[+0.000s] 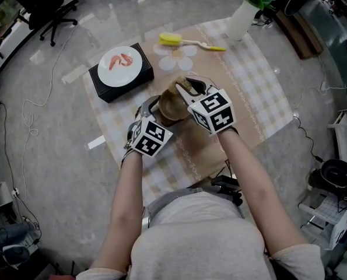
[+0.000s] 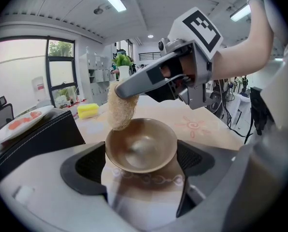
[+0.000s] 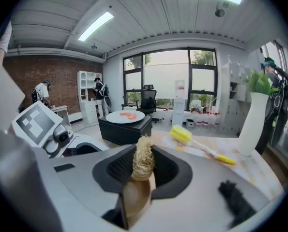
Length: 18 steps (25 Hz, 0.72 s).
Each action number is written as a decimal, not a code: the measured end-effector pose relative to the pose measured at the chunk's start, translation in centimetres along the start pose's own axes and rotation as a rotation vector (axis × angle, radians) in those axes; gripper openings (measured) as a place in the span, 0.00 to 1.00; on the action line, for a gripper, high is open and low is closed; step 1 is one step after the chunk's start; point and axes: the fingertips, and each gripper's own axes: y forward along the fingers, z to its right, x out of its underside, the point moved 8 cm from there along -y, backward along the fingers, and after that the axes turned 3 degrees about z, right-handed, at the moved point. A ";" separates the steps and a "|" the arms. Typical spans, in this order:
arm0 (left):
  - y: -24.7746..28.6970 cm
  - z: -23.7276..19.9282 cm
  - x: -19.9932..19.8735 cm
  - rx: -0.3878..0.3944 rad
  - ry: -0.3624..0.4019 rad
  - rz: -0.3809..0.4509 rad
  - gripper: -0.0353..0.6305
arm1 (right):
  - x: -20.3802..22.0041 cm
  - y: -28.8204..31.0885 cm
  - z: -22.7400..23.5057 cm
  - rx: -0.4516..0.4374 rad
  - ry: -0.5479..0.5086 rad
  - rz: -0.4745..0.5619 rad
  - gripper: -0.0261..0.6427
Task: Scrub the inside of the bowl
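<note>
Checked cloth lies amid glossy grey floor. Left gripper clamps the bowl; right gripper pinches a scrubber against its rim. Brick wall and windows stand behind.

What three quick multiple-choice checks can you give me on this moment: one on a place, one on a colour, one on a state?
1. Where does the white plate sit?
A. on the checked cloth
B. on the black box
C. on the floor

2. What colour is the head of the long-handled brush?
A. yellow
B. blue
C. red

3. What is the right gripper shut on?
A. nothing
B. the brush handle
C. the loofah scrubber

Answers:
1 B: the plate rests on top of the box.
2 A: the sponge head shows yellow in the head view and the right gripper view.
3 C: the loofah sits clamped between its jaws, by the bowl that the left gripper grips.
</note>
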 end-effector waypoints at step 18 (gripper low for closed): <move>0.0 -0.1 -0.1 0.005 0.003 -0.012 0.76 | 1.9 -5.1 0.9 0.039 -0.023 -0.076 0.18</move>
